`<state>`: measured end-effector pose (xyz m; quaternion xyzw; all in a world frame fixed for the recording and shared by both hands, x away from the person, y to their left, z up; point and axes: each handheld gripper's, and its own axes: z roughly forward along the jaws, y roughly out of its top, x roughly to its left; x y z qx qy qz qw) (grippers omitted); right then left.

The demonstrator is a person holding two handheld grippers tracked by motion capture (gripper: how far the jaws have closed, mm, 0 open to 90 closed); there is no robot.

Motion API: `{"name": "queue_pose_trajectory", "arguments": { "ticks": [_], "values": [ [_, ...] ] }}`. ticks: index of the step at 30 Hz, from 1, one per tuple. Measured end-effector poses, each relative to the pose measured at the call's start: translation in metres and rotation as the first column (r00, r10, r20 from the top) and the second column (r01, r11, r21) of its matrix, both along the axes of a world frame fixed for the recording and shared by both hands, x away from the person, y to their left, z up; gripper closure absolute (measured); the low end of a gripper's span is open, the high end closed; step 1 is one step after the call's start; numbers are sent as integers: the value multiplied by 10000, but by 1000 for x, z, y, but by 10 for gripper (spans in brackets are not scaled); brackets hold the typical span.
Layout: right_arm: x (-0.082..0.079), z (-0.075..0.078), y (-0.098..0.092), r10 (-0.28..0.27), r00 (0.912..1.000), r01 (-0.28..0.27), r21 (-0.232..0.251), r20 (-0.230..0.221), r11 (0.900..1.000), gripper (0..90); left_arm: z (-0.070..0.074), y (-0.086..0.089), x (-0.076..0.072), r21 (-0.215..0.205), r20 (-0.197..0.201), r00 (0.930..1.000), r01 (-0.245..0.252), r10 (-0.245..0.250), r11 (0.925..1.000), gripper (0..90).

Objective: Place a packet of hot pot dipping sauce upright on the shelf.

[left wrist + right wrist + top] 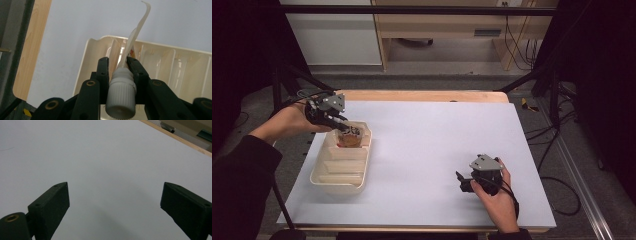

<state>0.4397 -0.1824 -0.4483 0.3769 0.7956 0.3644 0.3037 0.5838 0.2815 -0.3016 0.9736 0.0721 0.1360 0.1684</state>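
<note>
Held thing: squeeze tube (125, 60), white ribbed screw cap toward the camera, flattened crimped tail curling up and away; hanging over the tray (160, 50) at its end compartment.
Place in the high view: tube (349, 136) sitting low over the tray (339, 177), at the tray's far end, at the left of the white table sheet (437, 150).
Weight, judged: looking light, probably partly emptied, given the thin bent tail.
Stiffness, judged: cap and shoulder rigid; body soft and collapsing under pressure; tail floppy.
Slip, judged: smooth plastic skin likely sliding between pads; ribbed cap offering better bite.
Where to grip, judged: at the neck just above the cap, as now, avoiding squeezing the body and forcing contents out.
Left gripper (117, 65): clamping narrowly on the tube's neck, pads pressing from both sides.
Left hand pose: reaching in from the table's left edge in the high view, left gripper (343, 125) pointing across and down into the tray.
Right gripper (115, 195): jaws standing wide apart, nothing between them, bare sheet beneath.
Right hand pose: resting near the sheet's near right part, right gripper (463, 181) pointing left toward the tray, well apart from it.
Risk, judged: tail catching on a tray divider while lowering.
</note>
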Motion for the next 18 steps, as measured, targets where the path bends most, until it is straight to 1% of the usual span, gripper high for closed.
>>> {"name": "queue_pose_trajectory", "arguments": {
  "ticks": [4,7,13,18],
  "values": [
    [0,0,0,39,10000,-39,-50,0,10000,91,-2,0,0,-42,8,10000,-5,5,10000,729],
    [0,0,0,36,10000,-36,-41,9,10000,91,-6,0,0,-73,-36,10000,1,-2,10000,728],
    [0,-1,1,26,10000,-26,-32,-37,10000,90,-13,2,0,-2,-117,9999,14,-14,10000,728],
    [0,-1,0,43,10000,-43,-60,-27,10000,90,-14,4,1,-2,-96,9999,-84,84,10000,728]
  ]
}}
